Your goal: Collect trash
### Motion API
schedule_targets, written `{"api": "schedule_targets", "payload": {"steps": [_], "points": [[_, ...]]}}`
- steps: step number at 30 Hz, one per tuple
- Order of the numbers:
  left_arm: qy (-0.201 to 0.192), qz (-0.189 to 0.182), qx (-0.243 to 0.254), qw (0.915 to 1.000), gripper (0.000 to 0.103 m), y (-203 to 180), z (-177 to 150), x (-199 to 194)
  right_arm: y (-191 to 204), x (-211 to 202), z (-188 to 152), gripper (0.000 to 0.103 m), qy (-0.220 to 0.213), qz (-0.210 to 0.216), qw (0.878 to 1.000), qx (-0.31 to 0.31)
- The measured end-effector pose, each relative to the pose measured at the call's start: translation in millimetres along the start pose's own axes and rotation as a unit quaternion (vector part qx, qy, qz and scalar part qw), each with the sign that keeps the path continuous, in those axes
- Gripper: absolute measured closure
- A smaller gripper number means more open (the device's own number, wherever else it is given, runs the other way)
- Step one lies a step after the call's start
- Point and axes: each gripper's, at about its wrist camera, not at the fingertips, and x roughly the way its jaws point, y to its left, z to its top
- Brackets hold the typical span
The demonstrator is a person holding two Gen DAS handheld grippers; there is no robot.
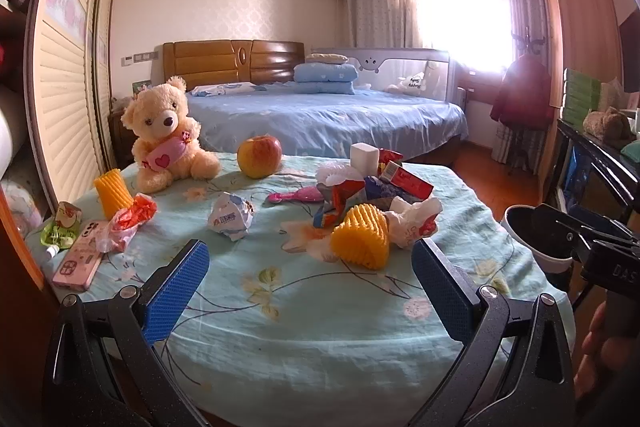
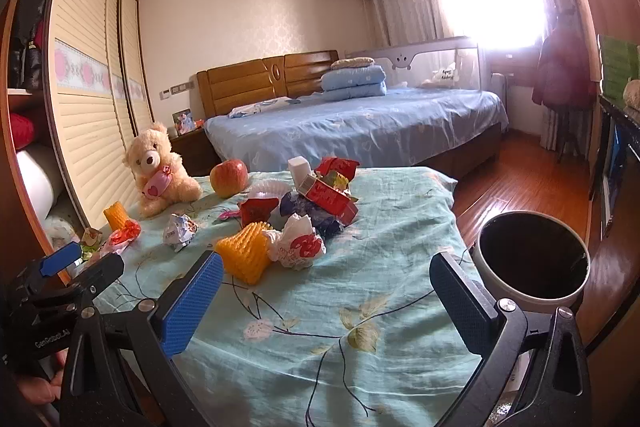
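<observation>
A table under a pale green flowered cloth (image 1: 304, 315) (image 2: 352, 291) holds scattered trash. There is a yellow foam fruit net (image 1: 362, 241) (image 2: 244, 255), a crumpled white wrapper (image 1: 231, 217) (image 2: 180, 231), a white and red crumpled bag (image 1: 412, 223) (image 2: 298, 245), a red carton (image 1: 408, 181) (image 2: 330, 195) and red and blue wrappers (image 1: 340, 199). My left gripper (image 1: 310, 267) is open and empty above the near table edge. My right gripper (image 2: 326, 287) is open and empty. A white bin with a black liner (image 2: 532, 263) (image 1: 536, 235) stands at the table's right.
A teddy bear (image 1: 166, 135), an apple (image 1: 259, 155), a second yellow net (image 1: 113, 193), a pink phone (image 1: 80, 259), a pink brush (image 1: 296, 195) and a white block (image 1: 364, 155) lie on the table. A bed (image 1: 320, 115) stands behind, wardrobe doors on the left.
</observation>
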Motion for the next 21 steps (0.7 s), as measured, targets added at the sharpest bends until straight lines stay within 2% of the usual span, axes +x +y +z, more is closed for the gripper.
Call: {"api": "schedule_targets", "payload": {"steps": [4, 10, 16, 18, 21], "points": [[0.017, 0.003, -0.003, 0.9998, 0.000, 5.8, -2.2, 10.1, -2.8, 7.0, 2.5, 0.000, 0.037, -0.005, 0.999, -0.008], [0.058, 0.006, -0.007, 0.9983, 0.000, 17.1, -6.9, 37.6, -8.6, 28.5, 1.6, 0.000, 0.039, 0.016, 0.999, 0.000], [0.098, -0.011, -0.013, 0.9951, 0.000, 19.0, -6.1, 71.8, -14.7, 61.2, 3.5, 0.001, 0.073, 0.035, 0.997, 0.018], [0.105, -0.011, -0.008, 0.9944, 0.001, 17.2, -4.7, 83.8, -14.7, 70.9, 5.8, 0.006, 0.083, 0.039, 0.995, 0.023], [0.120, -0.018, -0.002, 0.9927, 0.007, 15.1, -2.8, 104.5, -17.2, 90.5, 10.2, 0.018, 0.102, 0.044, 0.994, 0.018]]}}
